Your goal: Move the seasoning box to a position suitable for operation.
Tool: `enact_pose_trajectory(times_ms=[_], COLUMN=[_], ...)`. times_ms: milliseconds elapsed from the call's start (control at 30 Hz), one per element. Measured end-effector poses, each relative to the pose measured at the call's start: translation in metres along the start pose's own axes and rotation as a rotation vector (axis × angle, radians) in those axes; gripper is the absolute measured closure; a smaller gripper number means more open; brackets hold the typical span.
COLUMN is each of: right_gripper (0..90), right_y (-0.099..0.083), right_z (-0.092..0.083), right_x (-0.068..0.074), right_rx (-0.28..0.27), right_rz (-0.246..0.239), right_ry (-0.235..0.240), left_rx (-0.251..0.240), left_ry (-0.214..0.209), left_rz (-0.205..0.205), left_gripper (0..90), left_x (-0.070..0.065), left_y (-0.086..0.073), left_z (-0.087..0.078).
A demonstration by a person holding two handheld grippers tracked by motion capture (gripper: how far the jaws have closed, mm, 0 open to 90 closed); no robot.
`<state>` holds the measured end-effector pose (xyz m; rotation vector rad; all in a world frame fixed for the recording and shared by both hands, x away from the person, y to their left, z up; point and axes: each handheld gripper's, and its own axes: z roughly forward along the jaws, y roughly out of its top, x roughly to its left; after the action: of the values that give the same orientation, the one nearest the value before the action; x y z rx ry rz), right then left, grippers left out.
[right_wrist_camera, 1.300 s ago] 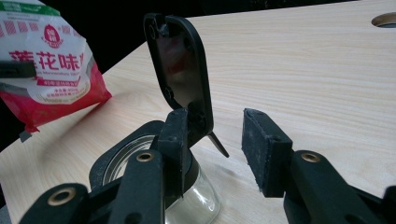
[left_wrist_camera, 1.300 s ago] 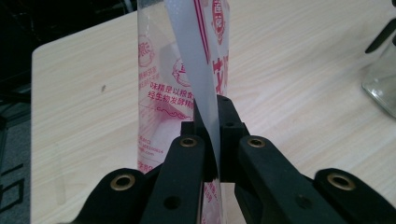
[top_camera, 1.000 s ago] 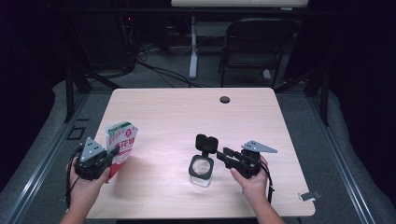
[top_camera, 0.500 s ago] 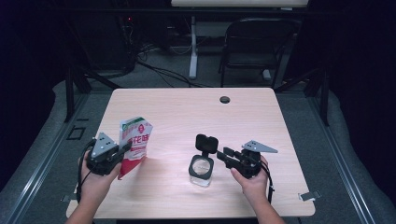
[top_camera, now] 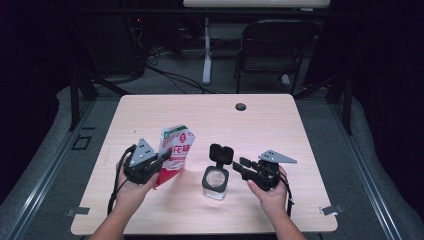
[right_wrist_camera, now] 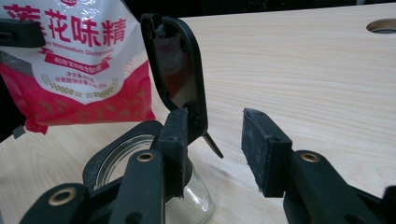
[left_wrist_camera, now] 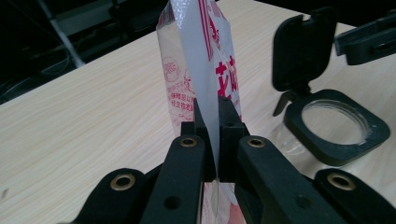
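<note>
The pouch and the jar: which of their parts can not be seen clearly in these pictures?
- Pouch bottom: in the left gripper view the left tongs, shut on it, cover it.
- Pouch print: too small to read in the high view; cut by the top edge in the right gripper view.
- Jar base: hidden behind the right tongs.

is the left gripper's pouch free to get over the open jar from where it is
Probably yes. The left gripper is shut on the pouch, the jar sits just to its right with its lid flipped up, and only bare table lies between them.
</note>
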<state>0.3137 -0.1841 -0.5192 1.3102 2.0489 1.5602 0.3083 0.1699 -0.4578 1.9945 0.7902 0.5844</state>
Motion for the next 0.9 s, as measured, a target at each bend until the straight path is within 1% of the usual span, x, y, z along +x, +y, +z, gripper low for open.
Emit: enact_pose_trajectory(times_ms=[33,133,267,300,333,367,500,533,600,667,733,767,833,900], right_gripper=[61.3,61.4,61.1,60.7,59.4,58.6,59.1,60.8,60.8,60.6,59.6,58.9,58.0,56.9], right_y=[0.0,0.0,0.001,0.001,0.002,0.003,0.008,0.009,0.011,0.012,0.014,0.015,0.019,0.022], right_z=[0.0,0.0,-0.002,-0.002,-0.003,-0.004,-0.009,-0.01,-0.011,-0.012,-0.013,-0.013,-0.014,-0.015], right_x=[0.0,0.0,0.0,0.001,0.002,0.003,0.007,0.008,0.01,0.013,0.018,0.021,0.027,0.032], right_rx=[0.002,-0.005,-0.022,-0.037,-0.05,-0.057,-0.103,-0.105,-0.082,-0.073,-0.076,-0.086,-0.096,-0.093], right_rz=[-0.003,-0.015,-0.033,-0.035,-0.048,-0.059,-0.096,-0.103,-0.1,-0.119,-0.145,-0.154,-0.169,-0.191], right_ry=[-0.001,0.003,0.005,0.01,0.005,-0.004,-0.015,-0.007,0.019,0.013,0.015,0.022,0.045,0.069], left_rx=[0.001,0.01,-0.002,-0.003,-0.005,0.001,0.007,0.013,0.021,0.029,0.038,0.04,0.048,0.058], left_ry=[-0.004,-0.02,-0.025,-0.032,-0.036,-0.039,-0.065,-0.069,-0.08,-0.087,-0.089,-0.092,-0.09,-0.09], left_rz=[0.005,0.002,-0.013,-0.018,-0.027,-0.024,-0.038,-0.041,-0.049,-0.052,-0.056,-0.065,-0.067,-0.086], left_gripper=[90.0,90.0,90.0,90.0,90.0,90.0,90.0,90.0,90.0,90.0,90.0,90.0,90.0,90.0], left_x=[-0.003,-0.008,-0.008,-0.008,-0.009,-0.009,-0.011,-0.011,-0.012,-0.012,-0.012,-0.012,-0.012,-0.011], left_y=[0.0,-0.006,-0.015,-0.018,-0.021,-0.023,-0.035,-0.038,-0.043,-0.047,-0.05,-0.052,-0.056,-0.062], left_z=[0.003,0.006,0.002,0.0,-0.001,-0.003,-0.007,-0.008,-0.009,-0.009,-0.009,-0.009,-0.011,-0.011])
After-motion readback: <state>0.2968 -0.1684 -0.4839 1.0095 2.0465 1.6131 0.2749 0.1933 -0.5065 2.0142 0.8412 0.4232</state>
